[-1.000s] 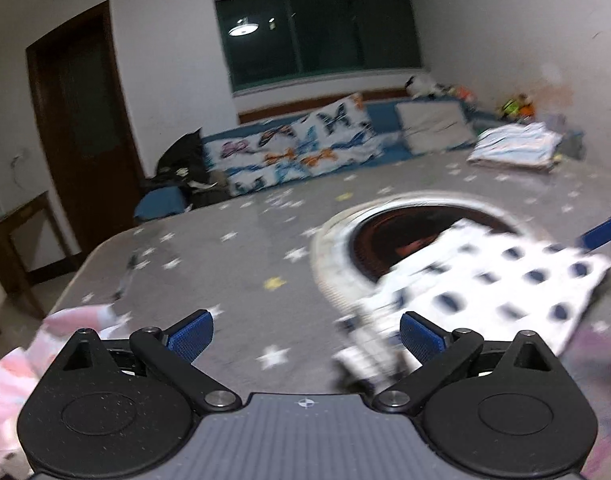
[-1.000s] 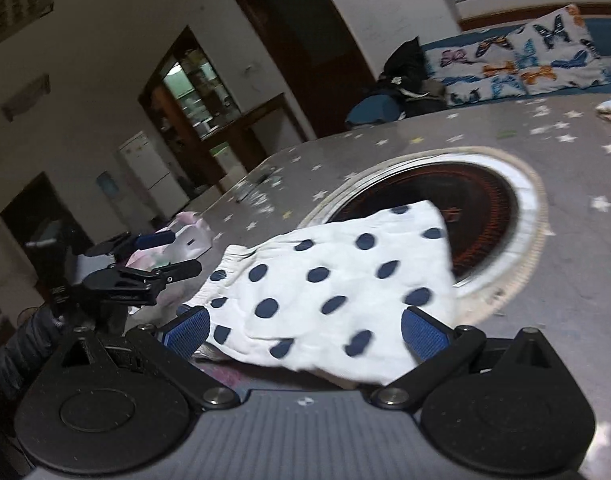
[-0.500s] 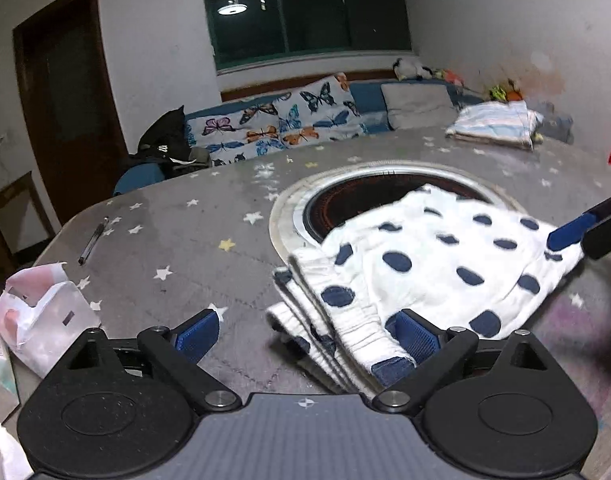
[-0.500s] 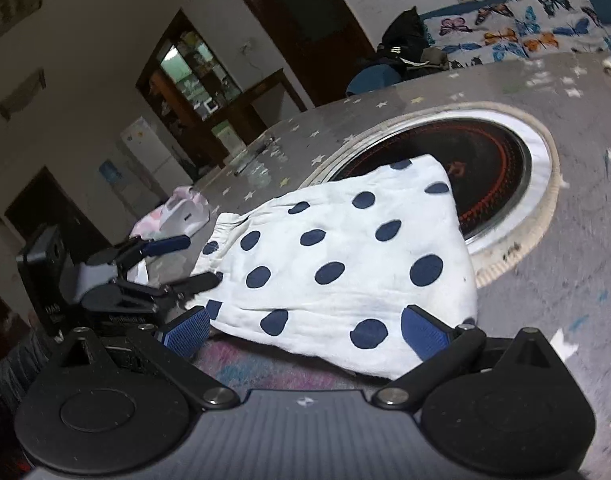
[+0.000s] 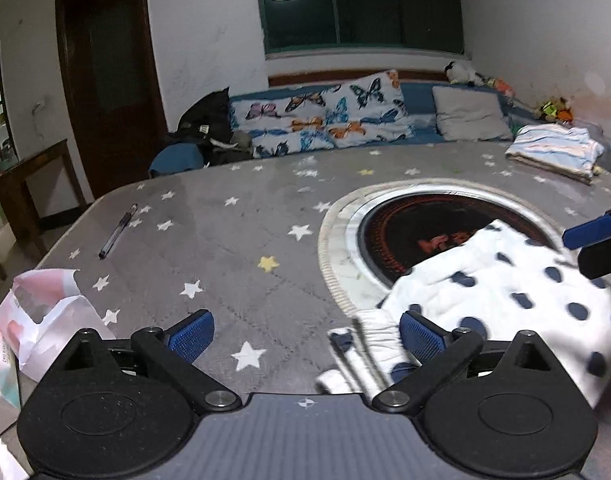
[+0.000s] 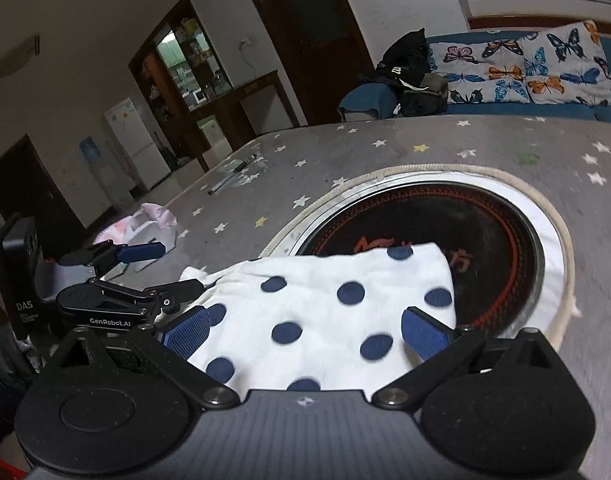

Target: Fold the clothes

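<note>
A white garment with dark blue dots (image 5: 505, 292) lies folded on the grey star-patterned table (image 5: 233, 232), partly over the round cooktop (image 5: 437, 224). Its ribbed waistband (image 5: 365, 344) sits just inside the right finger of my left gripper (image 5: 305, 336), which is open and holds nothing. My right gripper (image 6: 305, 336) is open too, low over the near edge of the garment (image 6: 325, 312), with cloth showing between its blue pads. The left gripper (image 6: 165, 270) shows at the garment's left end in the right wrist view. At the right edge of the left wrist view is the right gripper (image 5: 597, 246).
A pen (image 5: 117, 232) lies on the table's left side. A pink and white plastic bag (image 5: 45, 312) sits at the near left corner. Folded striped clothes (image 5: 553, 150) rest at the far right. A sofa with butterfly cushions (image 5: 317, 120) runs behind the table.
The left gripper has swung left, so the garment now lies to its right rather than in front. The right gripper has come closer over the garment. Both stay open.
</note>
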A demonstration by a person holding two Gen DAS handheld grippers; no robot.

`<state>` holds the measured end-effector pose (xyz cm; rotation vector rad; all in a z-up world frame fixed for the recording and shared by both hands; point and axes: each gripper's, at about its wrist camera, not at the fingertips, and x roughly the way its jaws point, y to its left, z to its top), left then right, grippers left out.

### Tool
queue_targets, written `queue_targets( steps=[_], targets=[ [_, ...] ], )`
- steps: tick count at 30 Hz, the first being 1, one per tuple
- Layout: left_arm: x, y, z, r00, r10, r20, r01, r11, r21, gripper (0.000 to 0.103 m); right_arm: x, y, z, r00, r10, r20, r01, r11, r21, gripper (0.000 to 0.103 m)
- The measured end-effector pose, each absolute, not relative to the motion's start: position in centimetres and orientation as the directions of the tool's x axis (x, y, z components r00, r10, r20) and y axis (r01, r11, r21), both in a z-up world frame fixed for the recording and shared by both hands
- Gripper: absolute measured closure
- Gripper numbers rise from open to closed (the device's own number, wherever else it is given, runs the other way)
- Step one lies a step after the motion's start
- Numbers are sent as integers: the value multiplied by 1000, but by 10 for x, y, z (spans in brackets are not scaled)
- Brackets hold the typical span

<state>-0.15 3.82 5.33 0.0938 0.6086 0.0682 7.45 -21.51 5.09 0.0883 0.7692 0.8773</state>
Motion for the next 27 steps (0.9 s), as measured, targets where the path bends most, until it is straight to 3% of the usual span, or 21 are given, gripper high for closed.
queue_targets(
  steps=[9, 19, 27],
  targets=[
    [-7, 45, 59, 822, 106, -560, -75, 994, 78, 2, 91, -208, 44, 408, 665, -625, -652, 692, 311, 0],
    [11, 30, 51, 802, 84, -591, -39, 995, 89, 2, 118, -189, 48, 383, 709, -593, -688, 647, 329, 1],
    [4, 37, 50, 800, 91, -593, -56, 996, 76, 2, 133, -172, 27, 382, 632, -674, -661, 696, 279, 3]
  ],
)
